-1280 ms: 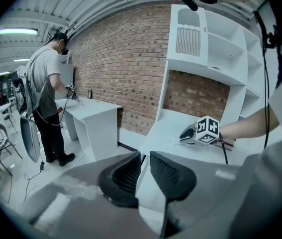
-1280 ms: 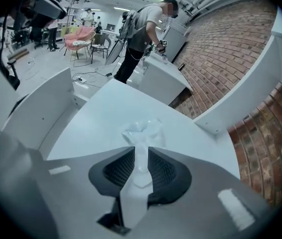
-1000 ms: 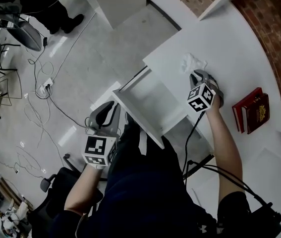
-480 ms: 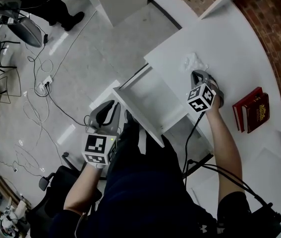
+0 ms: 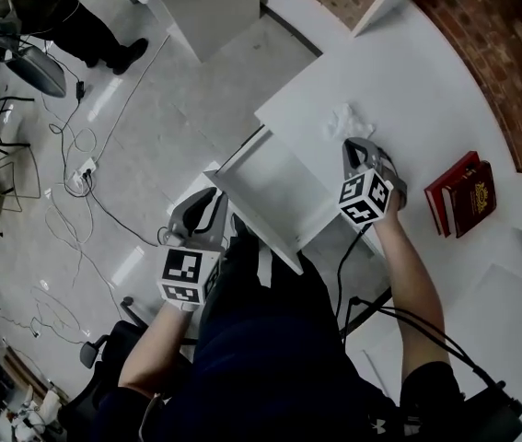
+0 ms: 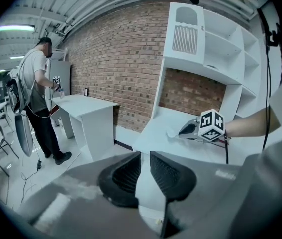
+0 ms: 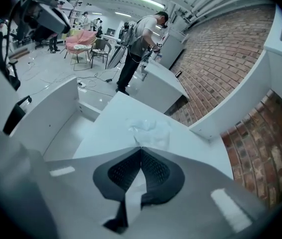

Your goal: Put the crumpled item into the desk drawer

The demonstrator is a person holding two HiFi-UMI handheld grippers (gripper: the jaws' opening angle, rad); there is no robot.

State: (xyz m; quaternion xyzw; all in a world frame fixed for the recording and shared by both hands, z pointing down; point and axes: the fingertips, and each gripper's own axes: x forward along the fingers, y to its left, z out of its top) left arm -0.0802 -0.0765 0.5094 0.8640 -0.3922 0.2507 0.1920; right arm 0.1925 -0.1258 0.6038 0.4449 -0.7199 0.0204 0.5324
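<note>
Two tools are held over a white counter (image 5: 417, 81) and its pulled-out white drawer (image 5: 274, 190). Farthest left, the left tool (image 6: 145, 158) hangs off the drawer's front edge, its dark ribbed jaws a narrow gap apart with nothing between them. The drawer lies between the two tools. On the countertop past the drawer's back corner lies the crumpled white tissue-like item (image 7: 148, 129). The right tool (image 7: 141, 149) rests just behind it, jaws closed tip to tip right at the wad's near edge; whether a fold is caught between them cannot be told. The wad is an irregular lump, a little wider across than deep as the right tool sees it, with no clear pointing end. Farther right lie two dark red books (image 5: 463, 193), well apart from the wad.
</note>
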